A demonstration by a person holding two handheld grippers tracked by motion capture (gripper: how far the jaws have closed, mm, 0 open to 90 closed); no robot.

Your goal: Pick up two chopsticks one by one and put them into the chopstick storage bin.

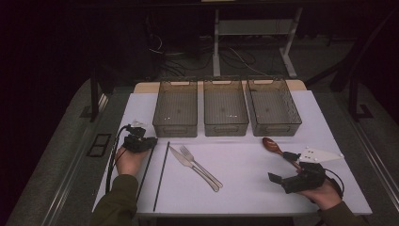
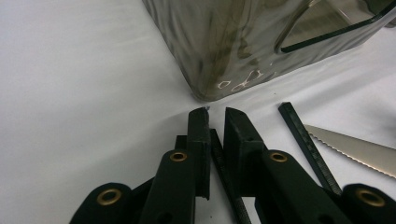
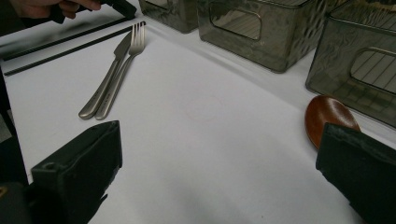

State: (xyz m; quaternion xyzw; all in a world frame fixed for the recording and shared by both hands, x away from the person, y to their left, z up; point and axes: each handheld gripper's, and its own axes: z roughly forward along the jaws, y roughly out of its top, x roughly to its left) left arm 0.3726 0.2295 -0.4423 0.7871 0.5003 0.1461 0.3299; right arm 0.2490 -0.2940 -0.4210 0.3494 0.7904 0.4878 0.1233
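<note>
On the white table (image 1: 244,188) stand three see-through grey bins (image 1: 226,113) in a row, with wavy walls and cut-out handles. Below them lie a shiny metal knife (image 1: 181,157) and fork (image 1: 200,165), side by side and touching, a round brown wooden spoon (image 1: 272,145), and two thin black chopsticks.

The left gripper (image 1: 139,142) sits near the left bin's front corner. The left gripper view shows its two black jaws squeezed on one flat, ridged chopstick (image 2: 224,172), which runs between them. The other chopstick (image 2: 306,144) lies free just beside, next to the knife's toothed edge. From the high view the pinch is too small to see.

The right gripper (image 1: 294,176) rests low on the right. Its jaws are spread wide with nothing between them. The right gripper view shows the smooth spoon bowl (image 3: 327,116) near one jaw.
</note>
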